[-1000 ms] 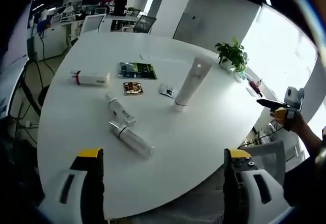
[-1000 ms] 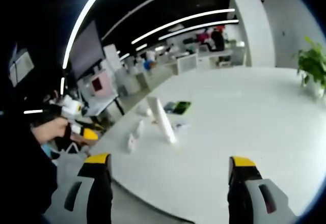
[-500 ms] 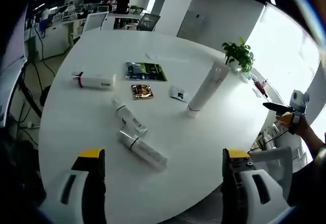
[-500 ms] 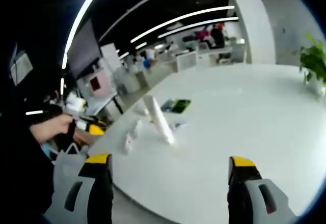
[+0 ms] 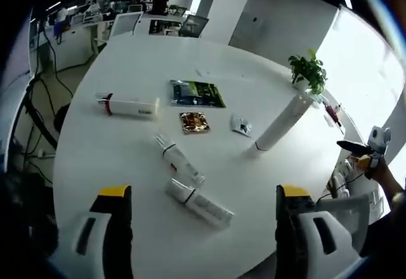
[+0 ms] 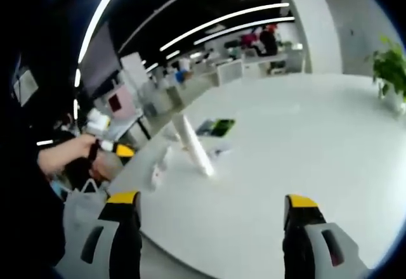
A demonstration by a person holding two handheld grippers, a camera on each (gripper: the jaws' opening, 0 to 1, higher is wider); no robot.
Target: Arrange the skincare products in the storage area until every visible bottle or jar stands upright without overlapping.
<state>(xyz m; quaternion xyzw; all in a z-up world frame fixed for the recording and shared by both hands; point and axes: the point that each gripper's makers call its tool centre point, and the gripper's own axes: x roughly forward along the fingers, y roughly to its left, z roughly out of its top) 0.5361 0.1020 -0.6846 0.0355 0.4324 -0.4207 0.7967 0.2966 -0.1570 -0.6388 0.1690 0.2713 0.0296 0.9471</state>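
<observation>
lying flat, two white tubes [image 5: 190,184] sit between left tongs [image 5: 198,196].

No lettering can be read: the print on the dark packet [image 5: 197,93] and the tubes is too small and blurred.

The smooth white table [image 5: 114,158] looks matt, while the green sachet [image 5: 197,93] and bronze sachet [image 5: 194,121] shine like foil.

Tall tube [image 5: 280,125] upright; two bottles [image 5: 179,160] lying.
</observation>
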